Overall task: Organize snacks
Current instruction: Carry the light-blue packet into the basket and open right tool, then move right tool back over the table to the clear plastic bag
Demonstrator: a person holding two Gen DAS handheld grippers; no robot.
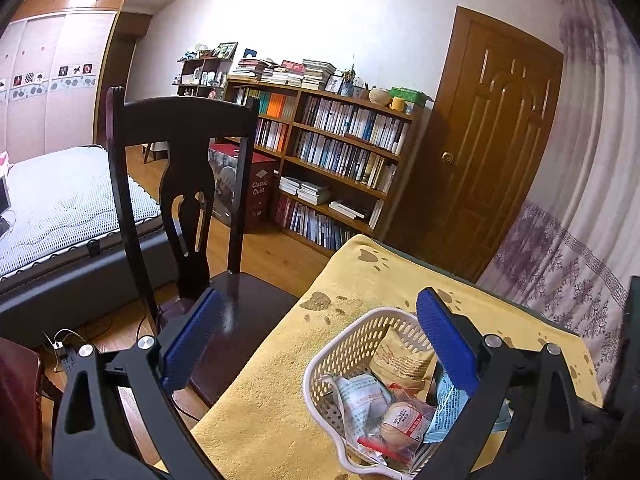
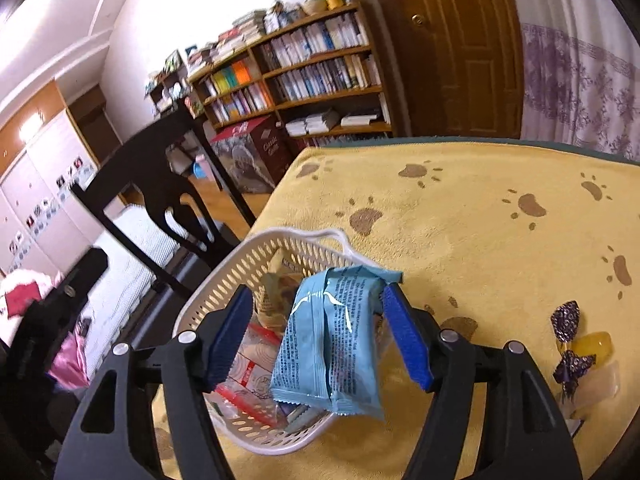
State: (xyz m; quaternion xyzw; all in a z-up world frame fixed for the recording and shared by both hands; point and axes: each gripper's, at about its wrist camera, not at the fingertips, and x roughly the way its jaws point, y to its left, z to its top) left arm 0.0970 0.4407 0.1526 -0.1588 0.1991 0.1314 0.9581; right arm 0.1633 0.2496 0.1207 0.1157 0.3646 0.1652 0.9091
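Note:
A white perforated basket [image 1: 320, 360] [image 2: 256, 248] stands on the yellow paw-print cloth [image 2: 480, 220] and holds several wrapped snacks: a tan packet [image 1: 400, 360], a white packet [image 1: 360, 396] and a round pastry in clear wrap [image 1: 404, 420]. A light blue packet [image 2: 328, 340] lies across the top of the pile, between the wide-spread fingers of my right gripper [image 2: 317, 292], which is open. Its upper corner is at the right pad. My left gripper [image 1: 320, 300] is open too, with its right finger over the basket. Loose candies in purple and yellow wrappers [image 2: 580, 344] lie on the cloth at the right.
A dark wooden chair [image 1: 180, 120] [image 2: 152, 148] stands against the table's left side. Behind it are a bed [image 1: 60, 208], a bookshelf [image 1: 332, 144] and a brown door [image 1: 492, 140]. A patterned curtain [image 1: 560, 260] hangs by the table's far edge.

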